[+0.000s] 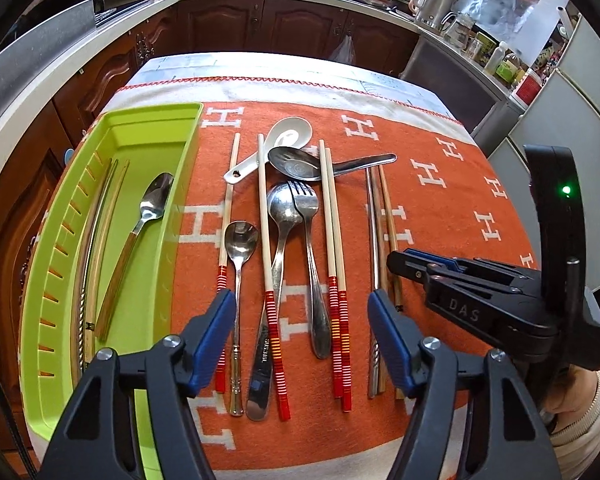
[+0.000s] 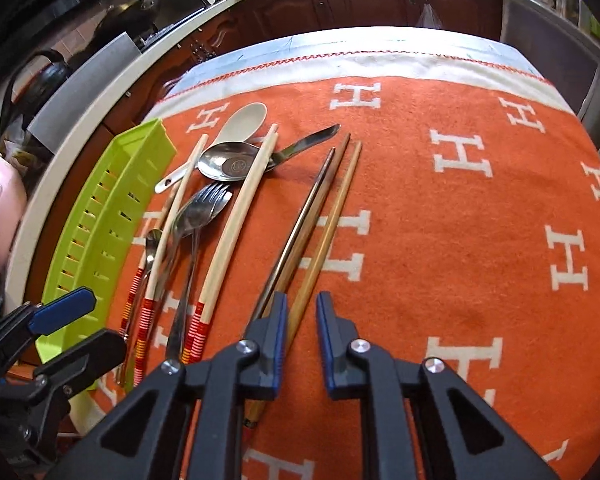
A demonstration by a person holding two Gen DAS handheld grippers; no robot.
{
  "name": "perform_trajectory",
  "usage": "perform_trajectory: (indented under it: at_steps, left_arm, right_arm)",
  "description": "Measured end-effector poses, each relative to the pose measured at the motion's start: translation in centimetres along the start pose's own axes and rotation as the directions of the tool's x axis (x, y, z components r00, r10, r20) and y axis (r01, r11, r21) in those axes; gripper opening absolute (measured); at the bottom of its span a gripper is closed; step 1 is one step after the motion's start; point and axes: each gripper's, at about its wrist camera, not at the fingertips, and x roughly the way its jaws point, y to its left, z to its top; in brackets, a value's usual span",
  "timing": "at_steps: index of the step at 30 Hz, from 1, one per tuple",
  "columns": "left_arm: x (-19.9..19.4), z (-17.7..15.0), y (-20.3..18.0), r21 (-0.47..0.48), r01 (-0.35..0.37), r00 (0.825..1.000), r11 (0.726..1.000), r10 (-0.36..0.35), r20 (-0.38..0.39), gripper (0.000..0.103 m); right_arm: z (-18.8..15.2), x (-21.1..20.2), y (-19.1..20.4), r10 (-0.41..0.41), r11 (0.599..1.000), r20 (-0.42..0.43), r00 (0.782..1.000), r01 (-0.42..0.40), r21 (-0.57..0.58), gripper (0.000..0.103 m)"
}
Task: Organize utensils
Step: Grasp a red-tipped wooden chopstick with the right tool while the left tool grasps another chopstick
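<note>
My right gripper (image 2: 302, 320) points down at the orange cloth, its jaws a narrow gap apart. A brown wooden chopstick (image 2: 332, 216) runs between them, close to the left pad, with cloth showing beside the right pad. A metal chopstick (image 2: 300, 224) lies just left of it. My left gripper (image 1: 302, 340) stands open above a row of utensils: cream chopsticks with red-striped ends (image 1: 334, 220), a fork (image 1: 308, 216), steel spoons (image 1: 242, 240) and a white ceramic spoon (image 1: 288, 136). Nothing is held between its fingers.
A lime-green slotted tray (image 1: 112, 132) sits at the left of the cloth, holding a wood-handled spoon (image 1: 152, 208) and chopsticks (image 1: 100, 240). Beyond the table run dark wooden cabinets (image 1: 260, 28) and a crowded counter. The cloth's right half (image 2: 480, 240) bears no utensils.
</note>
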Motion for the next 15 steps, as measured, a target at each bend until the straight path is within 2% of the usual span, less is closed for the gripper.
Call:
perform_trajectory:
  at_steps: [9,13,15]
  left_arm:
    - [-0.2,0.0,-0.6,0.019,0.005,1.000,1.000,-0.005,-0.004,0.066]
    - [0.1,0.2,-1.5,0.050,0.020,1.000,0.999,-0.019,-0.020,0.051]
    - [0.6,0.4,-2.1,0.059,0.048,0.998,0.997,-0.046,-0.045,0.047]
  right_arm:
    - [0.6,0.4,0.8,-0.083,0.996,-0.008,0.997,0.083,-0.029,0.011]
    - [0.5,-0.1,-0.6,-0.043,0.998,-0.020,0.999,0.044,0.041,0.007]
    - [0.3,-0.5,-1.9,-0.039,0.996,-0.018,0.999,0.040,0.075,0.006]
